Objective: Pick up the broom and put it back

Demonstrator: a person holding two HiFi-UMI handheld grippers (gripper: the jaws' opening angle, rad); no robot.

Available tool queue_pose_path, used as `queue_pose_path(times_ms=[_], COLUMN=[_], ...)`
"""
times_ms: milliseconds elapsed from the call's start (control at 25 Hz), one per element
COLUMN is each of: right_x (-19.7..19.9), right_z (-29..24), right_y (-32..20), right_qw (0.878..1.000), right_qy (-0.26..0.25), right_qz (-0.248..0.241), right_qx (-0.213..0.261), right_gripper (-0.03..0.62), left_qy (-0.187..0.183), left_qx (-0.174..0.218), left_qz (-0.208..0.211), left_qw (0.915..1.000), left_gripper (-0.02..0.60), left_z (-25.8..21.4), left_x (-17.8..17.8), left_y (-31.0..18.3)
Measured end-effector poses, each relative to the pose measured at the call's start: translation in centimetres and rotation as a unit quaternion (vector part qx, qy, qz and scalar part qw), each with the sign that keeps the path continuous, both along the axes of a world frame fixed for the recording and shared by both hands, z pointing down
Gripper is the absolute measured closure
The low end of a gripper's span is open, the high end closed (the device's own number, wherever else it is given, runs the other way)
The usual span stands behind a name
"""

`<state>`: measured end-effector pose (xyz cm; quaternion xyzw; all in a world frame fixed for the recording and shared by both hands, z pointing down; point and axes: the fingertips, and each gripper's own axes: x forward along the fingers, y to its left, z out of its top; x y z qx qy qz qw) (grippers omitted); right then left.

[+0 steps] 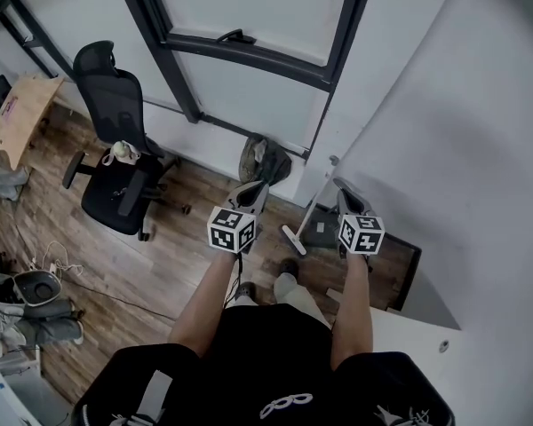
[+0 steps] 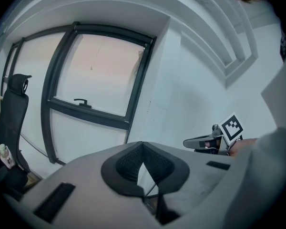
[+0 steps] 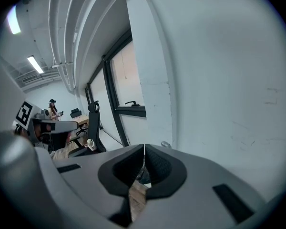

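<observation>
A broom with a thin white handle [image 1: 313,202] leans against the white wall corner, its white head [image 1: 293,239] resting on the wood floor. The handle's top end [image 3: 166,144] shows just beyond the jaws in the right gripper view. My left gripper [image 1: 256,189] hangs to the left of the broom, jaws closed together with nothing between them [image 2: 143,146]. My right gripper [image 1: 345,189] is held just right of the handle and above it, also shut and empty [image 3: 144,149]. Neither gripper touches the broom.
A black office chair [image 1: 115,176] stands to the left by the window wall. A dark bag [image 1: 265,160] lies at the wall foot behind the left gripper. A dark flat object [image 1: 324,233] sits by the broom head. Cables [image 1: 58,260] trail on the floor at far left.
</observation>
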<state>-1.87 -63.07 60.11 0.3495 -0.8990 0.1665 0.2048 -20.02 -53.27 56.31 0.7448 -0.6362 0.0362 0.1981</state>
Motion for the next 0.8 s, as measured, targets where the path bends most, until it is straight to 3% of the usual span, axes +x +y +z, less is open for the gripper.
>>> queue_pose_path(times_ms=[360, 800], right_x=[-0.7, -0.9], right_z=[2.2, 7.9], right_y=[-3.1, -6.2], right_qw=[1.0, 0.998], right_qy=[0.021, 0.046], right_qz=[-0.012, -0.034], right_qx=[0.016, -0.009], right_gripper=[0.568, 0.566], left_qy=[0.008, 0.015], left_qx=[0.003, -0.021], left_qz=[0.0, -0.007], left_qw=[1.0, 0.9997], left_gripper=[0.561, 0.562], left_z=[1.7, 5.4], left_x=[-0.2, 0.1], left_y=[-3.4, -5.8])
